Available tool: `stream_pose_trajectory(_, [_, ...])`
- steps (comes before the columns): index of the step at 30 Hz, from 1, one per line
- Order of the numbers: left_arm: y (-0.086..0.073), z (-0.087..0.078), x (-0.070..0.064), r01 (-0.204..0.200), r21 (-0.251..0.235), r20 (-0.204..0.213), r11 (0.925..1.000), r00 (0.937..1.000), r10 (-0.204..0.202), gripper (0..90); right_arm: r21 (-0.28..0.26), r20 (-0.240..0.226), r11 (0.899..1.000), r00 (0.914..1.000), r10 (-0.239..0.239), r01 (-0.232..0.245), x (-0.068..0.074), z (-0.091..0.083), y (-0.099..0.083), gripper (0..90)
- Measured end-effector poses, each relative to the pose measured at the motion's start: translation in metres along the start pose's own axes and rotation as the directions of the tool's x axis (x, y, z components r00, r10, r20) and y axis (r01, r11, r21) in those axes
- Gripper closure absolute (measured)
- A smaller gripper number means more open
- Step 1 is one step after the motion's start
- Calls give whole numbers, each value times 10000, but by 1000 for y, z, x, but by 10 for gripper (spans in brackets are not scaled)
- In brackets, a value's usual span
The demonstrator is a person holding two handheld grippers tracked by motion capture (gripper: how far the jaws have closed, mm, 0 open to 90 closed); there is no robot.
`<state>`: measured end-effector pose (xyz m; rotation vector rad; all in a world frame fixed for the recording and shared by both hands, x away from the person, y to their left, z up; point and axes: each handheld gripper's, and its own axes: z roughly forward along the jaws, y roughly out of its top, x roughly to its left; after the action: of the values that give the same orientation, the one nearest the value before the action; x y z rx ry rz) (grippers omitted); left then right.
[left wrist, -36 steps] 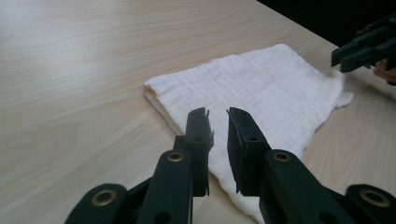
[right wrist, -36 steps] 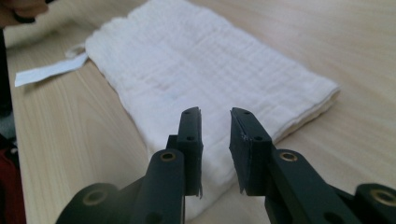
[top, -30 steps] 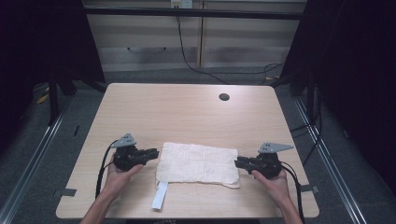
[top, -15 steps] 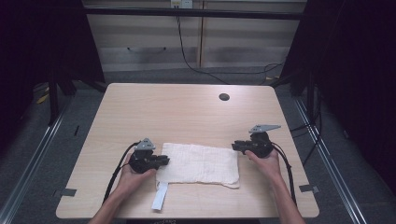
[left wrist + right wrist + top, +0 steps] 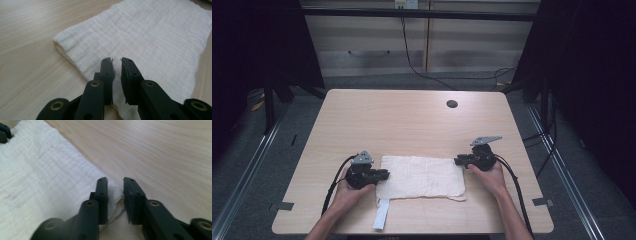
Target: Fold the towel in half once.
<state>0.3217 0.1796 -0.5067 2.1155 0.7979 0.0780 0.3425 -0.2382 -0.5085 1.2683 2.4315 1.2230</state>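
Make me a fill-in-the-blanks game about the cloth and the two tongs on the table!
1. The white cloth lies on a ____ table.
2. The left tongs have their jaws slightly ____, over the cloth's edge.
3. The right tongs sit at a ____ of the cloth.
4. The small dark round hole is near the table's ____ edge.

Missing words: wooden; open; corner; far
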Motion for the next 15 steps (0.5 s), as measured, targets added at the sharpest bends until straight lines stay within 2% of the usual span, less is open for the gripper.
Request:
stream_pose_trajectory(2, [-1,-3,2,154,86,0,9998,9999,-154,798,-92,-244,9998,9996,162,-165,-1,1,-1,848])
stream_pose_trajectory(4, [-2,-6,2,134,176,-35,9998,9999,-133,801,-142,-494,9995,9984,277,-284,-2,2,-2,873])
stream_pose_trajectory(6, [-3,-11,1,35,187,-69,9998,10000,-34,799,-151,-521,9994,9982,287,-295,-1,3,-2,878])
stream_pose_trajectory(8, [-1,-17,5,31,-189,-86,9998,10000,-33,776,-157,-482,9995,9985,262,-269,0,4,-1,879])
stream_pose_trajectory(9, [4,-19,9,-96,-475,-288,9988,9996,82,754,-158,-473,9996,9986,235,-243,1,5,0,878])
stream_pose_trajectory(10, [9,-21,17,96,-869,-503,9962,9986,-140,726,-157,-477,9996,9986,241,-249,1,6,0,879])
stream_pose_trajectory(11, [14,-21,27,582,-1261,-386,9903,9972,-635,719,-152,-465,9994,9985,297,-305,1,6,0,879])
stream_pose_trajectory(12, [18,-20,34,791,-1489,-369,9857,9957,-855,703,-151,-473,9995,9985,265,-272,0,6,0,879])
stream_pose_trajectory(14, [23,-12,44,885,-1370,-410,9866,9946,-949,673,-64,-317,9997,9993,215,-217,2,7,2,879])
stream_pose_trajectory(15, [23,-7,47,996,-1149,-407,9884,9936,-1049,662,-15,-257,9999,9996,130,-130,4,7,3,879])
